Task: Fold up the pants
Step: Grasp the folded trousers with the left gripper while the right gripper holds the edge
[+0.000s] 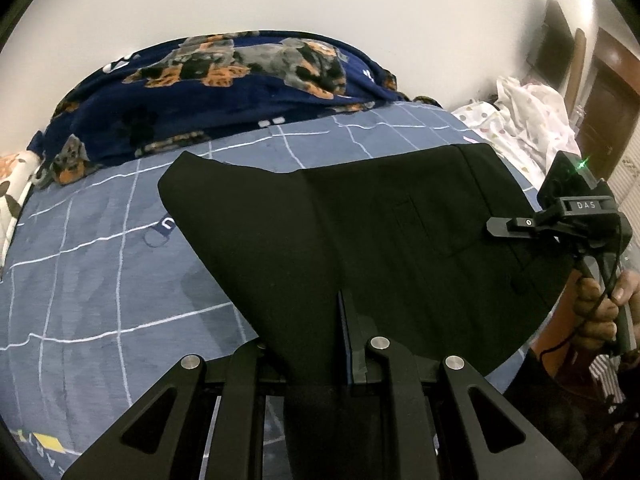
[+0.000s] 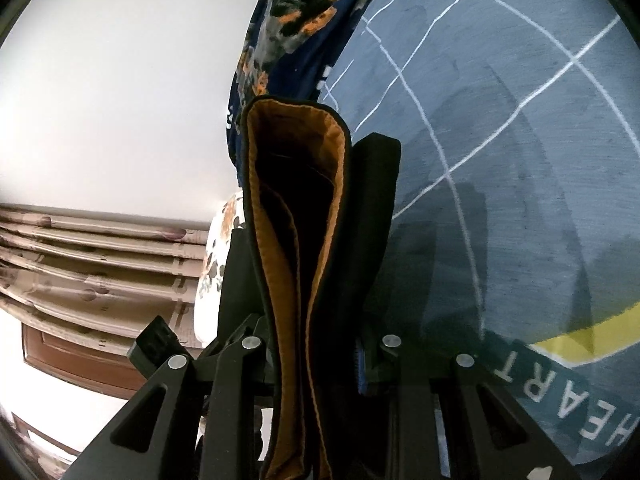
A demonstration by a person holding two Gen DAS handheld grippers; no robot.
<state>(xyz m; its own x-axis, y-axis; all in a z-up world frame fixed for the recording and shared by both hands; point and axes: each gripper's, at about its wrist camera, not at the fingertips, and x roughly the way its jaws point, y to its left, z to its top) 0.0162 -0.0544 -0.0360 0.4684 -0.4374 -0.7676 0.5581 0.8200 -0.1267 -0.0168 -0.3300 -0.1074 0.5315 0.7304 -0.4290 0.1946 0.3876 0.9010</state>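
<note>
The black pants [image 1: 360, 240] are held up, spread above the blue grid-patterned bed sheet [image 1: 100, 280], their far corner toward the bed's far edge where a dog-print blanket [image 1: 200, 80] is heaped. The left gripper [image 1: 316, 344] is clamped nearly closed on the fabric's near edge. The right gripper [image 2: 308, 360], held by a hand [image 1: 600, 312], pinches the orange-lined waistband [image 2: 296, 220] through a narrow gap.

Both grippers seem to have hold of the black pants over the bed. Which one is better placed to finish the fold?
Neither alone, probably. The left gripper and right gripper each pinch an edge of the pants, which hang lifted above the bed, so both likely carry it over together.
</note>
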